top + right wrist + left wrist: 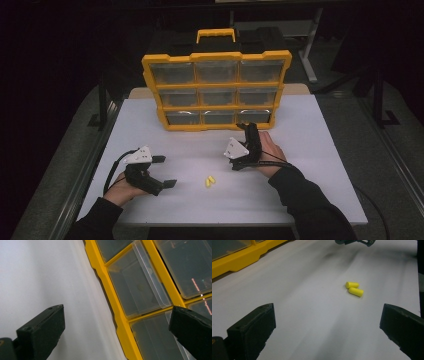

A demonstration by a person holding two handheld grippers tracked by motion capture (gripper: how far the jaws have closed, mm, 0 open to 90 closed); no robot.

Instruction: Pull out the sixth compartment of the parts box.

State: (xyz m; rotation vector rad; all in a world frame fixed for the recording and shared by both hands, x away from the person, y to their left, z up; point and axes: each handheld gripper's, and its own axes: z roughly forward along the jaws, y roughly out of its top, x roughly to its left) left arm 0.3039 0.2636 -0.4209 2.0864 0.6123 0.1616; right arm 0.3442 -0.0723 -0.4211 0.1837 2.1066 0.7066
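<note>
A white table (310, 165) carries a yellow organiser case (216, 92) standing upright at its far side, a handle on top and three rows of clear drawers (216, 96) facing the person. The right gripper (248, 131) is held close to the bottom right drawer (252, 116), its jaws spread wide and holding nothing. The left gripper (164, 171) rests low near the table's front left, jaws likewise wide apart and empty, aimed across the table. Between the two hands, near the front edge, lie two small yellow earplugs (210, 181), side by side and touching.

The earplugs look like soft foam: very light, squashy, and round enough to roll away if nudged. A gentle pinch across the middle of one plug should hold it; a hard squeeze would only flatten it, and taking both at once risks flicking one loose. The drawers look like thin stiff plastic, best caught by the front lip.

The left gripper view shows the earplugs (354, 288) clearly as two stubby cylinders, one end rounded, lying ahead of the jaws, detail the high view blurs to a yellow speck. The right gripper view shows the drawer (140, 282) close up, its clear front lip catching light, and the yellow frame (117, 315) beside bare table, while the high view alone gives the whole layout
</note>
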